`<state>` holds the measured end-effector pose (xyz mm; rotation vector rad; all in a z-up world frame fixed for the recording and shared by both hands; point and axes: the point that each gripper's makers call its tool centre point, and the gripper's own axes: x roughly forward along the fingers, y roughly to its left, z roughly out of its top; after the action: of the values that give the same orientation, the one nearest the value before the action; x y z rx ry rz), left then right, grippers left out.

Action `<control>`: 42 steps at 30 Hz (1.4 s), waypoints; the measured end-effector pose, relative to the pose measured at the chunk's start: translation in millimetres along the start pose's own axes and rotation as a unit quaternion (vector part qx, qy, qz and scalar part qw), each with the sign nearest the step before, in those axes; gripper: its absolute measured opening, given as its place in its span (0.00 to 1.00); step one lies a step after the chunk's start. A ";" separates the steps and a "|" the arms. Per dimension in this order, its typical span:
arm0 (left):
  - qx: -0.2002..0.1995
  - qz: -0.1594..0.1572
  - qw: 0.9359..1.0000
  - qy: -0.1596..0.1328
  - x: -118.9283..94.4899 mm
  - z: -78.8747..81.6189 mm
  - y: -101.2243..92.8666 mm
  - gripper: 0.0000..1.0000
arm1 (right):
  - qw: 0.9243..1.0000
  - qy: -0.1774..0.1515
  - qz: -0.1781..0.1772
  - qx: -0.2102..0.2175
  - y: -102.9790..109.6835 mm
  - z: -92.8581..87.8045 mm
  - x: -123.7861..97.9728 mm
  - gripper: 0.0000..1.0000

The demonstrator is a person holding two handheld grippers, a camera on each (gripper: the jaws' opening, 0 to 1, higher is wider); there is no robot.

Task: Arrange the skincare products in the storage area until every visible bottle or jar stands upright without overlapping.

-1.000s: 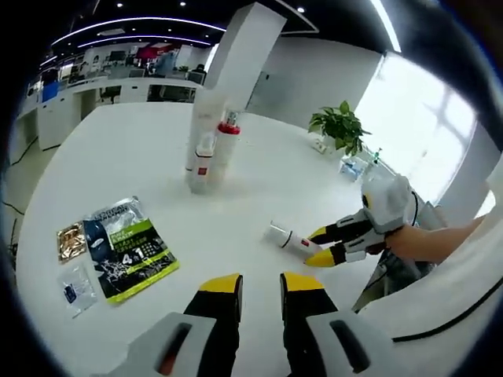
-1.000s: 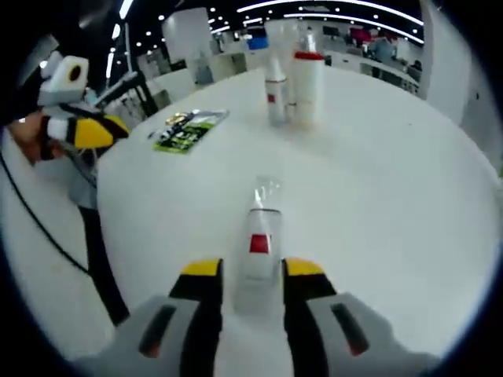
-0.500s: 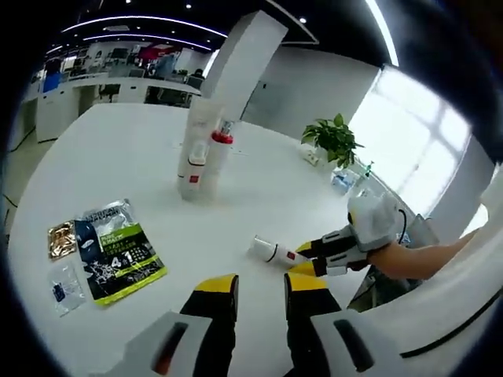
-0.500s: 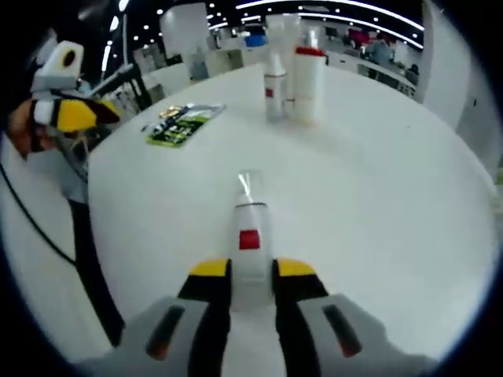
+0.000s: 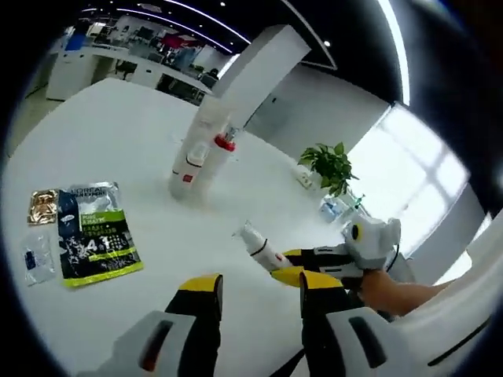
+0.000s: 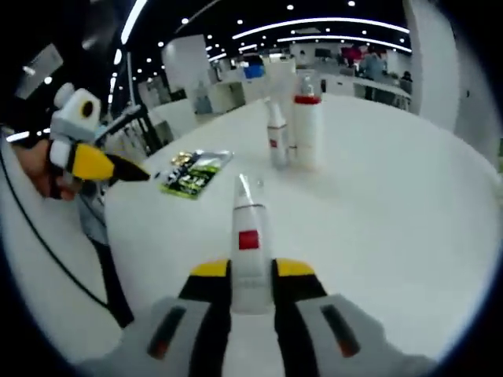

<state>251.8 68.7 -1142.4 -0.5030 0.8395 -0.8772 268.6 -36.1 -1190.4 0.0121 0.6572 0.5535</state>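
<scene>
In the right gripper view the right gripper (image 6: 251,271) is clamped on a white tube (image 6: 250,247) with a small red label, its yellow-tipped jaws pressed against the tube's two sides near its lower end. The tube points straight ahead along the jaws, its clear narrow cap farthest from them, and it appears lifted off the white table (image 6: 393,196). Well ahead of the tube's tip stands an upright cluster of bottles (image 6: 292,126): a slim white bottle with a red mark on the left, touching or just beside a taller white bottle with a red collar on the right, and a pale tall container behind them. Ahead and to the left of the jaws a green sachet pack (image 6: 192,173) lies flat on the table, and farther left the left gripper (image 6: 118,169) hangs beyond the table edge, held by a hand. In the left gripper view the left gripper (image 5: 255,287) has its jaws apart with nothing between them. Just ahead of its right jaw the right gripper (image 5: 295,263) comes in from the right, holding the white tube (image 5: 259,245) tilted with its cap up and to the left. The bottle cluster (image 5: 200,161) stands well ahead, slightly left, and the green sachet pack (image 5: 90,239) lies to the left of the jaws with smaller packets (image 5: 39,232) beside it. A potted plant (image 5: 330,165) stands far ahead on the right.
</scene>
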 end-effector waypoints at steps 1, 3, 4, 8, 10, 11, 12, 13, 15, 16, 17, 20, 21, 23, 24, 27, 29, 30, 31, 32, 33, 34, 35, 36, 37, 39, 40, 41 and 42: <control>-0.011 -0.003 1.000 -0.002 0.7 0.7 -0.7 0.41 | 1.000 -0.005 0.004 -0.002 3.9 5.2 -1.8 0.17; -0.026 -0.010 1.000 -0.009 1.8 3.3 -2.4 0.42 | 0.999 -0.031 0.021 -0.010 16.0 20.5 -3.7 0.17; -0.032 -0.013 0.999 -0.013 2.3 4.8 -3.6 0.43 | 0.999 -0.039 0.027 -0.011 20.3 25.5 -3.9 0.17; -0.067 -0.036 0.997 -0.033 4.1 14.0 -12.0 0.43 | 0.997 -0.066 0.048 -0.013 35.7 44.2 -5.3 0.17; -0.083 -0.047 0.994 -0.044 4.9 19.6 -15.8 0.44 | 0.996 -0.074 0.054 -0.017 41.6 51.4 -5.7 0.17; -0.093 -0.056 0.993 -0.047 5.6 22.6 -19.0 0.44 | 0.995 -0.082 0.063 -0.017 47.8 58.8 -6.4 0.17; -0.096 -0.062 0.992 -0.050 6.0 24.6 -21.0 0.44 | 0.994 -0.084 0.066 -0.017 49.3 60.7 -6.6 0.17; -0.100 -0.069 0.991 -0.052 6.4 26.6 -23.0 0.44 | 0.993 -0.093 0.072 -0.023 53.5 66.5 -6.3 0.17; -0.104 -0.075 0.990 -0.058 6.9 29.5 -25.3 0.44 | 0.991 -0.101 0.082 -0.031 59.8 73.3 -6.3 0.17; -0.105 -0.076 0.990 -0.058 7.0 30.1 -25.5 0.44 | 0.990 -0.104 0.087 -0.034 62.8 75.8 -6.2 0.17; -0.108 -0.076 0.989 -0.060 7.1 31.7 -25.6 0.44 | 0.989 -0.107 0.092 -0.038 65.8 78.3 -6.1 0.17; -0.114 -0.081 0.987 -0.073 5.8 38.5 -26.7 0.40 | 0.988 -0.112 0.098 -0.046 72.2 83.6 -5.6 0.17; -0.117 -0.084 0.987 -0.076 5.0 40.9 -27.6 0.38 | 0.987 -0.111 0.102 -0.050 75.1 84.7 -4.5 0.17; -0.119 -0.087 0.986 -0.080 4.3 43.8 -27.9 0.35 | 0.986 -0.114 0.109 -0.056 80.5 87.3 -3.9 0.17; -0.119 -0.087 0.986 -0.080 3.9 44.5 -28.0 0.34 | 0.985 -0.114 0.112 -0.059 82.8 88.2 -3.8 0.18; -0.118 -0.093 0.985 -0.082 2.7 47.1 -28.3 0.28 | 0.984 -0.115 0.118 -0.069 89.4 90.8 -2.5 0.18; -0.116 -0.097 0.985 -0.082 1.8 48.2 -29.7 0.23 | 0.983 -0.112 0.120 -0.078 92.0 90.6 -0.5 0.18; -0.112 -0.100 0.985 -0.082 1.3 49.0 -30.7 0.23 | 0.983 -0.111 0.122 -0.079 92.9 90.3 0.5 0.18; -0.110 -0.097 0.986 -0.082 1.3 49.4 -29.6 0.23 | 0.983 -0.111 0.121 -0.080 93.3 90.3 0.9 0.18; -0.104 -0.093 0.987 -0.079 0.8 49.3 -29.0 0.22 | 0.983 -0.109 0.122 -0.080 93.6 90.1 1.7 0.18; -0.098 -0.089 0.988 -0.077 0.3 49.3 -28.5 0.22 | 0.983 -0.107 0.123 -0.081 93.9 89.9 2.6 0.18; -0.091 -0.086 0.989 -0.076 0.3 49.6 -28.2 0.22 | 0.983 -0.106 0.123 -0.081 94.3 89.5 3.7 0.18; -0.089 -0.085 0.989 -0.076 0.6 50.1 -28.8 0.21 | 0.984 -0.103 0.123 -0.080 94.3 89.0 4.6 0.19; -0.083 -0.082 0.990 -0.077 1.1 51.1 -28.7 0.21 | 0.984 -0.103 0.122 -0.083 94.2 88.9 5.1 0.19; -0.081 -0.082 0.990 -0.076 1.3 51.8 -29.0 0.21 | 0.984 -0.103 0.122 -0.082 94.4 89.3 4.8 0.19; -0.069 -0.082 0.992 -0.072 1.6 53.1 -29.1 0.20 | 0.984 -0.105 0.124 -0.077 94.6 90.5 4.2 0.19; -0.059 -0.081 0.992 -0.069 1.8 53.2 -29.1 0.20 | 0.984 -0.105 0.126 -0.074 94.2 91.1 3.8 0.20; -0.035 -0.077 0.995 -0.057 2.7 51.1 -28.3 0.20 | 0.983 -0.104 0.131 -0.072 93.9 90.9 3.3 0.20; -0.011 -0.072 0.996 -0.045 3.6 49.1 -27.5 0.20 | 0.983 -0.103 0.135 -0.070 93.5 90.6 2.7 0.20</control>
<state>280.1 52.9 -1096.2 -0.6232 0.7370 -0.9704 277.9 59.8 -1102.7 0.0260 0.4152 0.8480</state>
